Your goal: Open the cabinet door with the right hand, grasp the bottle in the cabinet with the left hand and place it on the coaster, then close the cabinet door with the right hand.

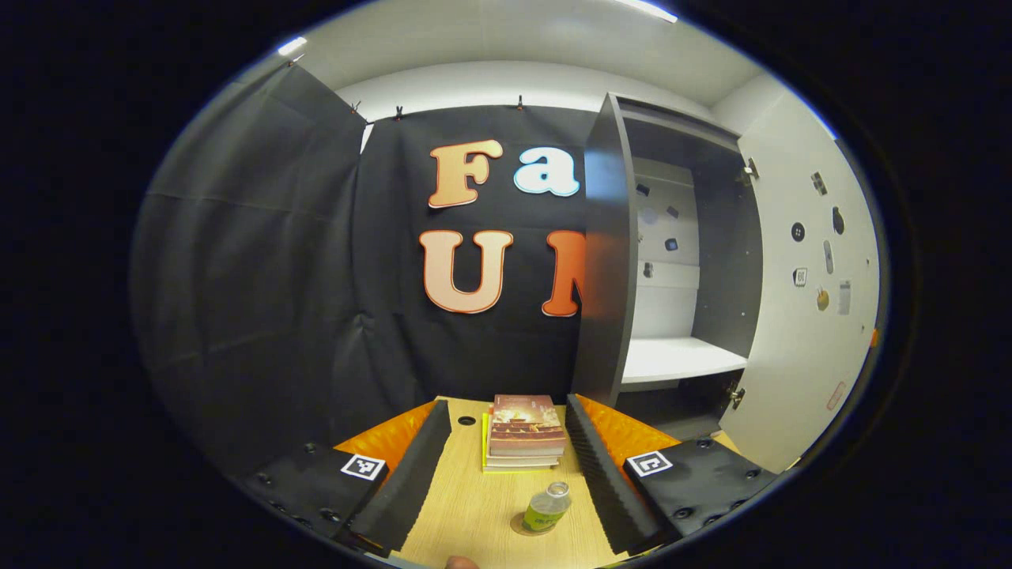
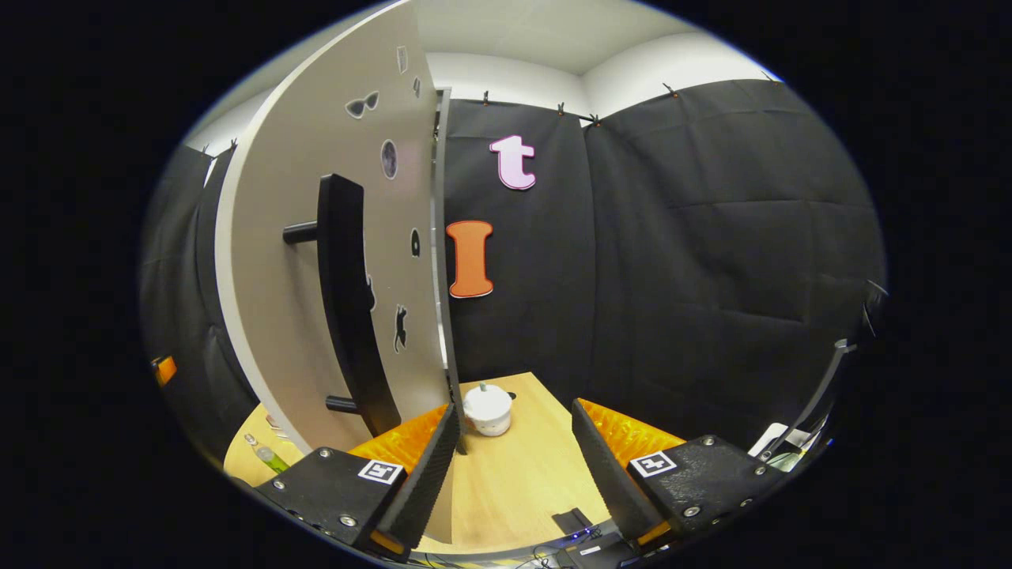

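A small clear bottle with a green label stands on a round coaster on the wooden table. It shows low between the spread fingers of my left gripper, touching neither; that gripper is open. The dark cabinet stands open with a bare white shelf, its pale door swung out to the right. My right gripper is open, and the door edge runs just inside its left finger. The black bar handle is up and to the left. The bottle shows far left.
A stack of books lies on the table beyond the bottle, near the cabinet's left wall. A white lidded pot sits on the table just past the door edge. Cables and a small dark device lie at the table's near edge.
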Demonstrator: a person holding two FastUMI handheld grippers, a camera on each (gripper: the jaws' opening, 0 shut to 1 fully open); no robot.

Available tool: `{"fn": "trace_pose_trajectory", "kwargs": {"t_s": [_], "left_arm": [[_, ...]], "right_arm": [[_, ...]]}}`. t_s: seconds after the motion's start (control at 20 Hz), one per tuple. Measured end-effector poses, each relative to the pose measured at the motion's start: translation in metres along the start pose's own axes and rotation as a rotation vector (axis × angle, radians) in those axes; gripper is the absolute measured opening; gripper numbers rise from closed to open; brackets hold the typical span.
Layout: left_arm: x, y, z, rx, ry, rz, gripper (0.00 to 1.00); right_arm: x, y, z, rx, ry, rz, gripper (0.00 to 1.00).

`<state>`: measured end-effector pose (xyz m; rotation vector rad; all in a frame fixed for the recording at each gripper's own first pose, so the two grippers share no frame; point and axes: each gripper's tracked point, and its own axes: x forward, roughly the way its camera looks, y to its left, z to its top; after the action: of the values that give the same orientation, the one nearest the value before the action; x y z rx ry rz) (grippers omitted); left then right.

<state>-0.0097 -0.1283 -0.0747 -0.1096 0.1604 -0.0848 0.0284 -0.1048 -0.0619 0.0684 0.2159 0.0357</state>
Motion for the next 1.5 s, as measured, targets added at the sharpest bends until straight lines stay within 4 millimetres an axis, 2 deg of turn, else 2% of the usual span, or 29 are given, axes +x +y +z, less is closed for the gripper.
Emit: {"fn": "trace_pose_trajectory", "kwargs": {"t_s": [0.1, 0.35, 0.55, 0.6, 0.65, 0.75, 0.8, 0.85, 1.0, 1.15, 1.2, 1.25, 1.3, 1.4, 1.5], "left_arm": [[0.001, 0.012, 0.017, -0.012, -0.012, 0.004, 0.95], [0.011, 0.042, 0.039, 0.001, -0.027, 0.006, 0.95], [0.018, 0.067, 0.044, 0.009, -0.028, 0.007, 0.95], [0.020, 0.075, 0.047, 0.013, -0.030, 0.014, 0.95], [0.022, 0.082, 0.049, 0.016, -0.033, 0.018, 0.95], [0.025, 0.095, 0.050, 0.021, -0.033, 0.023, 0.95], [0.027, 0.101, 0.050, 0.025, -0.032, 0.026, 0.95], [0.027, 0.107, 0.050, 0.030, -0.030, 0.030, 0.95], [0.032, 0.124, 0.050, 0.036, -0.026, 0.038, 0.94], [0.032, 0.141, 0.051, 0.041, -0.025, 0.051, 0.95], [0.032, 0.146, 0.050, 0.043, -0.025, 0.057, 0.95], [0.033, 0.151, 0.049, 0.045, -0.023, 0.062, 0.95], [0.033, 0.155, 0.048, 0.047, -0.021, 0.069, 0.95], [0.035, 0.161, 0.045, 0.044, -0.015, 0.075, 0.95], [0.034, 0.165, 0.044, 0.041, -0.011, 0.077, 0.95]], "right_arm": [[-0.003, 0.020, -0.002, 0.000, 0.001, 0.019, 0.89], [-0.002, 0.077, -0.006, 0.025, 0.012, 0.083, 0.89], [0.004, 0.127, -0.006, 0.046, 0.014, 0.132, 0.89], [0.004, 0.143, -0.006, 0.049, 0.011, 0.150, 0.99], [0.006, 0.160, -0.005, 0.053, 0.008, 0.172, 0.99], [0.003, 0.193, -0.006, 0.056, 0.011, 0.220, 0.80], [0.003, 0.211, -0.006, 0.056, 0.010, 0.247, 0.83], [0.003, 0.227, -0.007, 0.051, 0.004, 0.267, 0.92], [0.004, 0.269, -0.003, 0.029, -0.006, 0.310, 0.91], [-0.014, 0.308, -0.004, 0.019, -0.007, 0.344, 0.92], [-0.010, 0.322, -0.001, 0.016, -0.008, 0.350, 0.92], [-0.008, 0.333, 0.000, 0.014, -0.005, 0.350, 0.92], [-0.002, 0.335, 0.005, 0.011, -0.020, 0.343, 0.92], [0.004, 0.327, 0.002, 0.021, -0.018, 0.339, 0.91], [0.010, 0.327, 0.003, 0.031, -0.016, 0.341, 0.91]]}}
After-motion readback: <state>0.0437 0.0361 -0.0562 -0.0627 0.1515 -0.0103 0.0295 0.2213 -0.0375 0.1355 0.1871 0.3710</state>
